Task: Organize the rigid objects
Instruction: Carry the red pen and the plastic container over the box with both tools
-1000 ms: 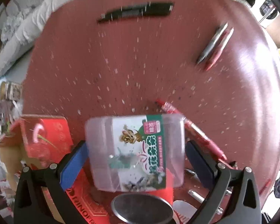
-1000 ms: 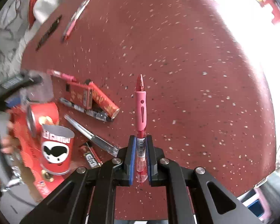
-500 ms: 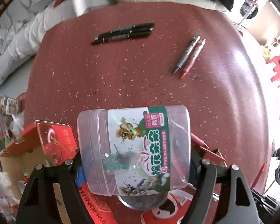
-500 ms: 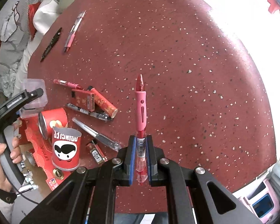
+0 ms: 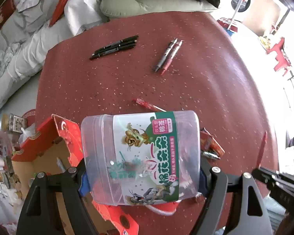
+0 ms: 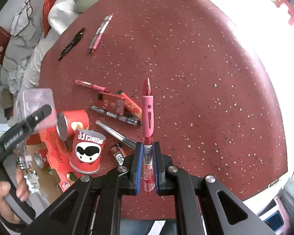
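My left gripper [image 5: 142,173] is shut on a clear plastic tub [image 5: 141,152] with a green cartoon label, held above the red table's left edge. The tub also shows in the right wrist view [image 6: 36,101]. My right gripper [image 6: 147,156] is shut on a red pen [image 6: 148,107] that points forward above the table. Three black pens [image 5: 114,47] and a pair of pens [image 5: 168,55] lie at the far side. More pens [image 6: 115,115], a red carton [image 6: 111,102] and two red Pringles cans [image 6: 88,150] sit near the left edge.
An open red cardboard box [image 5: 47,146] stands left of the table under the tub. A sofa with grey and white cushions [image 5: 29,29] lies beyond the table. The red speckled table [image 6: 205,78] is bare on its right half.
The left gripper has closed on the tub and lifted it up and back, so more of the table shows. The right gripper has held the red pen steady while rising slightly.
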A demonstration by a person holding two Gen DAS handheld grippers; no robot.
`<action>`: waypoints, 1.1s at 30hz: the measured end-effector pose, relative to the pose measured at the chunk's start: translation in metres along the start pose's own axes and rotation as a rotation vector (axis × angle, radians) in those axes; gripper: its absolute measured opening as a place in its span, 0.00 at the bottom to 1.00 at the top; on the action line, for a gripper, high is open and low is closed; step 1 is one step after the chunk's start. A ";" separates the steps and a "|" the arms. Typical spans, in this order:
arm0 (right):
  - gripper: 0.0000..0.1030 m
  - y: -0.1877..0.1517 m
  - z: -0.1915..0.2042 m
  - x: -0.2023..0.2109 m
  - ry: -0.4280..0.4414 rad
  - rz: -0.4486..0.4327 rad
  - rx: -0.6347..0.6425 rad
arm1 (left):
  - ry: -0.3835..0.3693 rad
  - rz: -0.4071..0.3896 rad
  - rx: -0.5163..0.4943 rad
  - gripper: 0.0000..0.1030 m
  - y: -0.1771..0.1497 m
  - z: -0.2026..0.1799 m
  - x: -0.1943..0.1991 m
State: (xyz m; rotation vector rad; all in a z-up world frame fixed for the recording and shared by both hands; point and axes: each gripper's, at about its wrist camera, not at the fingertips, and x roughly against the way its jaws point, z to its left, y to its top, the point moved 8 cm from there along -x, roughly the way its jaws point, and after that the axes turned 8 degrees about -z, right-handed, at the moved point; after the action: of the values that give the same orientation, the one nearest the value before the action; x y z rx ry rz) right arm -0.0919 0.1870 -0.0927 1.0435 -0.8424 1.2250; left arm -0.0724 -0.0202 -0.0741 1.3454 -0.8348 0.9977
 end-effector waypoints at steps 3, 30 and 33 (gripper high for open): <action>0.11 0.001 0.007 0.004 -0.004 -0.010 0.021 | -0.002 -0.003 -0.009 0.81 -0.005 0.000 0.007; 0.11 -0.003 0.052 0.022 -0.007 -0.037 0.136 | -0.001 -0.080 0.064 0.81 -0.009 0.030 0.041; 0.11 -0.002 0.060 0.023 -0.005 -0.040 0.157 | 0.007 -0.084 0.091 0.81 -0.011 0.041 0.044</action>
State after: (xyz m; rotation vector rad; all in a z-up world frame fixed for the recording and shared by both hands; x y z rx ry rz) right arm -0.0842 0.1376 -0.0523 1.1841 -0.7348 1.2709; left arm -0.0428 -0.0563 -0.0344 1.4416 -0.7290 0.9842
